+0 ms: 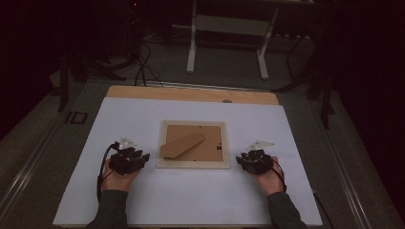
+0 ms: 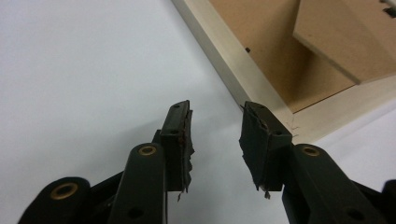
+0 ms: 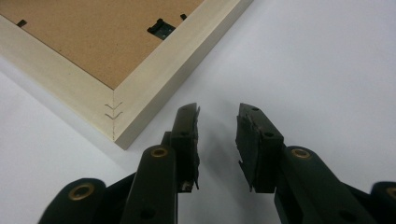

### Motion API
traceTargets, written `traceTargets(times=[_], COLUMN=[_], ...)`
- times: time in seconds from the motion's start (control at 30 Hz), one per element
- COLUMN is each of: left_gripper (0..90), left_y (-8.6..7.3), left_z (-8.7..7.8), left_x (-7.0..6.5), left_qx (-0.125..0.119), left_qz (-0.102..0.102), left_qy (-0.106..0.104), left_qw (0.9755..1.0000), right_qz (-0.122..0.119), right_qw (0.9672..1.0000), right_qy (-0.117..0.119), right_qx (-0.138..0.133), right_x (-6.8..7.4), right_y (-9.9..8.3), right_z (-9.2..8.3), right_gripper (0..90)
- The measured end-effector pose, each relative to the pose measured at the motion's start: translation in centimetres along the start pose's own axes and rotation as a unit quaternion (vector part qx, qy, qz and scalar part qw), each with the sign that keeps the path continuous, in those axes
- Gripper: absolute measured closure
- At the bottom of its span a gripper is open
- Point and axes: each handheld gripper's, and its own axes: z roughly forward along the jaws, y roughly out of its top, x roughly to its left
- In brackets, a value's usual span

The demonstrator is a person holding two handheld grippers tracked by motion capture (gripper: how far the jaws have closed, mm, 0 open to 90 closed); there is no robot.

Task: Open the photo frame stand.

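A pale wooden picture frame [image 1: 193, 164] lies face down in the middle of the white table, its brown backing board and fold-out stand [image 1: 182, 144] facing up. My left gripper [image 1: 138, 159] rests just left of the frame's near left corner [image 2: 292, 122]; its jaws stand apart with nothing between them. My right gripper [image 1: 242, 160] sits just right of the frame's near right corner [image 3: 120, 122], jaws likewise apart over bare table. In the left gripper view my left gripper [image 2: 215, 125] has one fingertip close to the frame's corner; my right gripper [image 3: 218, 125] is a little clear of the frame.
The white sheet [image 1: 143, 200] covers a wooden tabletop [image 1: 191, 93]. A small black clip [image 3: 161, 28] sits on the backing board. Beyond the table stand a white desk frame [image 1: 229, 38] and cables on the dark floor.
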Motion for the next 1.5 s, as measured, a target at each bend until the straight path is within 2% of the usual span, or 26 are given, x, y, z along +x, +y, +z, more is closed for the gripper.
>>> traceTargets(times=[0.07, 0.27, 0.4, 0.57, 0.77, 0.97, 1.03, 1.37, 1.5], left_gripper=[62.2, 59.4, 59.5, 59.8, 55.0, 49.3, 49.0, 48.6, 46.9], left_y=[0.1, 0.6, 0.8, 1.3, 2.2, 3.6, 4.1, 5.7, 6.3], left_z=[-0.2, -0.6, -0.8, -1.0, -1.1, -1.0, -0.8, 0.3, 0.7], left_x=[0.2, 0.1, 0.0, -0.1, -0.3, -0.8, -0.9, -1.7, -2.0], left_qx=[-0.006, -0.013, -0.014, -0.02, -0.02, -0.015, -0.011, -0.001, 0.001], left_qz=[-0.002, 0.004, 0.008, 0.002, -0.003, 0.01, 0.015, 0.032, 0.036], left_qy=[-0.015, -0.031, -0.038, -0.05, -0.056, -0.054, -0.061, -0.065, -0.074], left_qw=[0.9999, 0.9994, 0.9992, 0.9985, 0.9982, 0.9984, 0.9979, 0.9974, 0.9966], right_qz=[0.001, 0.0, 0.003, 0.013, 0.018, 0.015, 0.016, 0.019, 0.019], right_qw=[1.0, 1.0, 1.0, 0.9999, 0.9998, 0.9999, 0.9999, 0.9998, 0.9998], right_qy=[-0.001, 0.001, 0.002, 0.004, 0.004, 0.005, 0.005, 0.007, 0.009], right_qx=[0.0, 0.003, 0.002, 0.0, -0.001, -0.002, -0.002, -0.003, -0.002], right_x=[-0.1, 0.0, -0.1, -0.4, -0.5, -0.4, -0.5, -0.6, -0.5], right_y=[0.0, -0.1, -0.2, -0.6, -0.7, -0.7, -0.7, -0.8, -0.8], right_z=[0.0, 0.1, 0.0, -0.1, -0.3, -0.2, -0.3, -0.3, -0.2], right_gripper=[67.9, 67.0, 66.3, 65.9, 65.9, 65.8, 65.7, 65.3, 65.1])
